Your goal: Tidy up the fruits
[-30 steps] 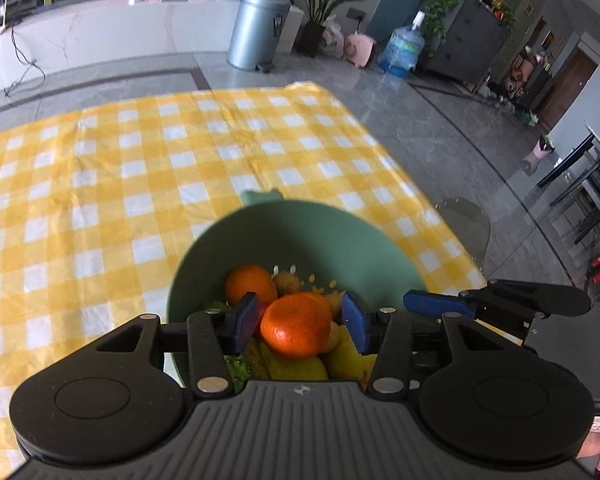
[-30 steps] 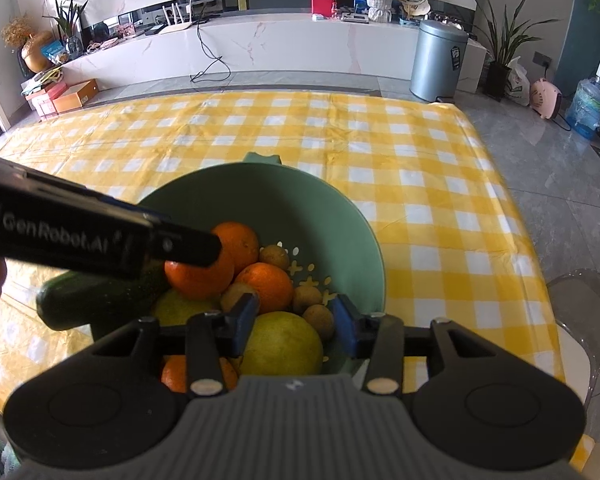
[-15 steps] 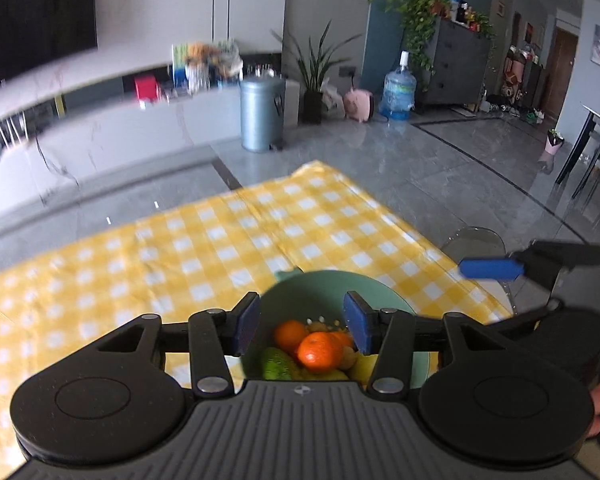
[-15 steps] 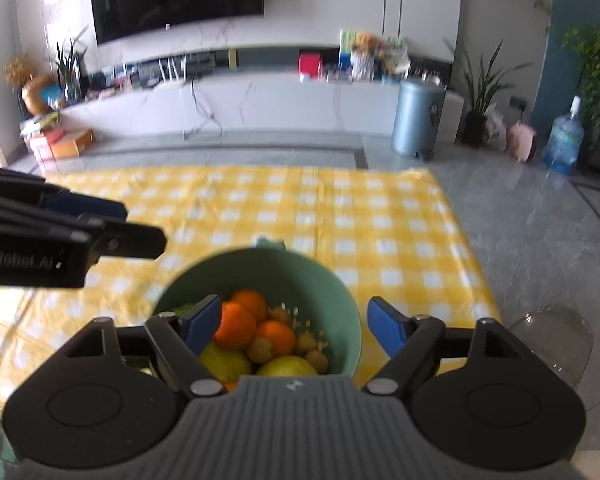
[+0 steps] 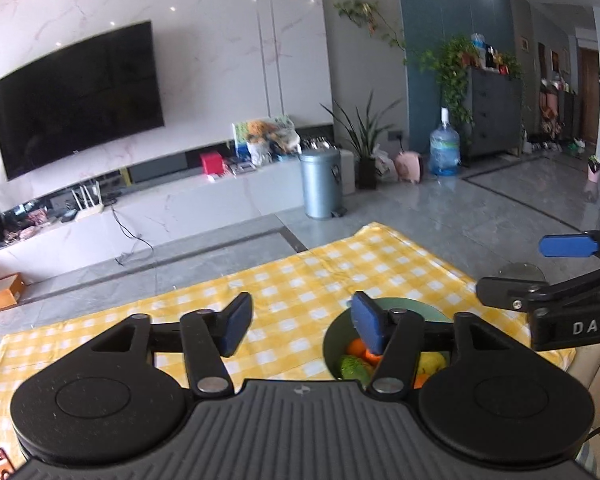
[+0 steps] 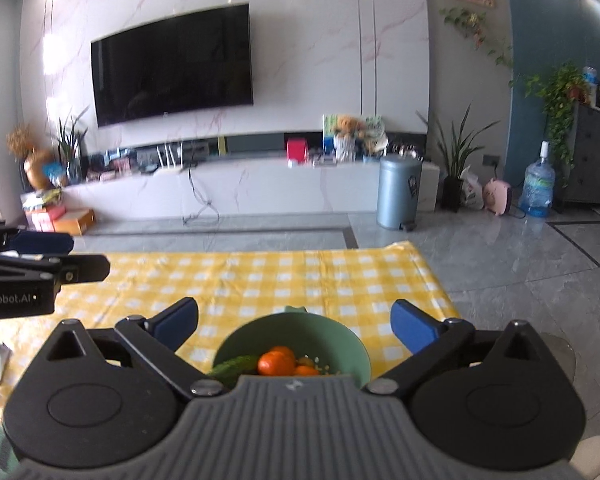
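Observation:
A green bowl (image 6: pixel 340 334) (image 5: pixel 416 307) stands near the front of the table with the yellow checked cloth (image 6: pixel 268 280) (image 5: pixel 300 280). It holds oranges (image 6: pixel 276 362) (image 5: pixel 356 347), a green cucumber-like piece (image 6: pixel 234 365) (image 5: pixel 352 366) and small brown fruits. My left gripper (image 5: pixel 302 326) hangs well above and back from the bowl, its jaws opening with nothing between them. My right gripper (image 6: pixel 296 324) is also raised above the bowl, its jaws opening wide and empty. Each gripper shows at the edge of the other's view: the right gripper (image 5: pixel 556 280), the left gripper (image 6: pixel 40 268).
Beyond the table lie a grey tiled floor, a metal bin (image 6: pixel 398 192), a TV wall with a low white cabinet (image 6: pixel 220 192), potted plants and a water bottle (image 6: pixel 536 188). A clear chair back (image 5: pixel 518 270) stands off the table's right side.
Both grippers let go of fruit in the bowl, opened and rose up and back. The views tilted upward from the bowl to the room's far wall.

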`<action>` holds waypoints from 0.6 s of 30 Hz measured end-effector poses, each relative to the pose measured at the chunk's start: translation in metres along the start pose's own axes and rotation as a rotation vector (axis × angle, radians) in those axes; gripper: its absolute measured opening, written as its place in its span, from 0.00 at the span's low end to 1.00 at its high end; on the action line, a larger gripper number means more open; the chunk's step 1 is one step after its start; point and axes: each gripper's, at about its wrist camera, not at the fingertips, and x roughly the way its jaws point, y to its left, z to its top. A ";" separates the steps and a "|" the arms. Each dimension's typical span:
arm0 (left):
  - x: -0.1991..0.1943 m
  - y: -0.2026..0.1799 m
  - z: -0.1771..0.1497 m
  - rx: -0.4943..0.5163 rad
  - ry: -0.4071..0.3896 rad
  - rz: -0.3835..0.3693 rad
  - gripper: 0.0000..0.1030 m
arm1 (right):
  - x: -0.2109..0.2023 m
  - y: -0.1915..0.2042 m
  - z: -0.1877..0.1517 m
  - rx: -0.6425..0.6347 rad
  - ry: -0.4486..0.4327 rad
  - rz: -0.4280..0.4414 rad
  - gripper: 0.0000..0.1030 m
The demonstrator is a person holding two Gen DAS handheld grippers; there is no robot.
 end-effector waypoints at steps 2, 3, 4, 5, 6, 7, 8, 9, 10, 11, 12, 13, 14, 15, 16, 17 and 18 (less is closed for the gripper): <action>-0.010 0.001 -0.009 0.011 -0.043 0.033 0.87 | -0.010 0.008 -0.010 0.001 -0.024 -0.008 0.96; -0.015 0.001 -0.014 0.015 -0.062 0.055 0.91 | -0.014 0.012 -0.015 0.002 -0.033 -0.012 0.96; -0.020 0.000 -0.020 0.017 -0.078 0.076 0.92 | -0.016 0.017 -0.024 0.001 -0.042 -0.017 0.96; -0.023 -0.001 -0.024 0.020 -0.083 0.093 0.93 | -0.018 0.021 -0.032 0.002 -0.049 -0.024 0.96; -0.025 -0.002 -0.029 0.020 -0.086 0.108 0.93 | -0.021 0.025 -0.039 0.004 -0.055 -0.030 0.96; -0.026 -0.003 -0.034 0.017 -0.087 0.119 0.93 | -0.021 0.030 -0.048 0.004 -0.060 -0.038 0.96; -0.027 -0.003 -0.038 0.010 -0.083 0.129 0.93 | -0.022 0.034 -0.056 0.001 -0.063 -0.043 0.96; -0.025 -0.005 -0.042 0.002 -0.074 0.135 0.93 | -0.021 0.037 -0.062 -0.003 -0.063 -0.050 0.96; -0.023 -0.003 -0.046 -0.008 -0.063 0.138 0.93 | -0.020 0.041 -0.070 -0.008 -0.063 -0.061 0.96; -0.019 -0.003 -0.050 -0.020 -0.048 0.137 0.93 | -0.019 0.045 -0.077 -0.013 -0.062 -0.070 0.96; -0.017 -0.002 -0.054 -0.034 -0.030 0.134 0.93 | -0.018 0.048 -0.083 -0.018 -0.057 -0.076 0.96; -0.011 -0.001 -0.058 -0.053 -0.007 0.130 0.93 | -0.016 0.050 -0.090 -0.022 -0.047 -0.079 0.96; -0.007 0.002 -0.063 -0.066 0.018 0.125 0.93 | -0.014 0.053 -0.096 -0.024 -0.035 -0.077 0.96; -0.002 0.003 -0.068 -0.072 0.043 0.123 0.93 | -0.012 0.055 -0.101 -0.025 -0.019 -0.074 0.96; 0.002 0.005 -0.073 -0.079 0.065 0.123 0.93 | -0.009 0.057 -0.106 -0.024 -0.006 -0.072 0.96; 0.005 0.006 -0.079 -0.084 0.086 0.124 0.93 | -0.006 0.058 -0.111 -0.023 0.006 -0.070 0.96; 0.008 0.007 -0.085 -0.087 0.104 0.126 0.93 | -0.003 0.059 -0.116 -0.021 0.018 -0.068 0.96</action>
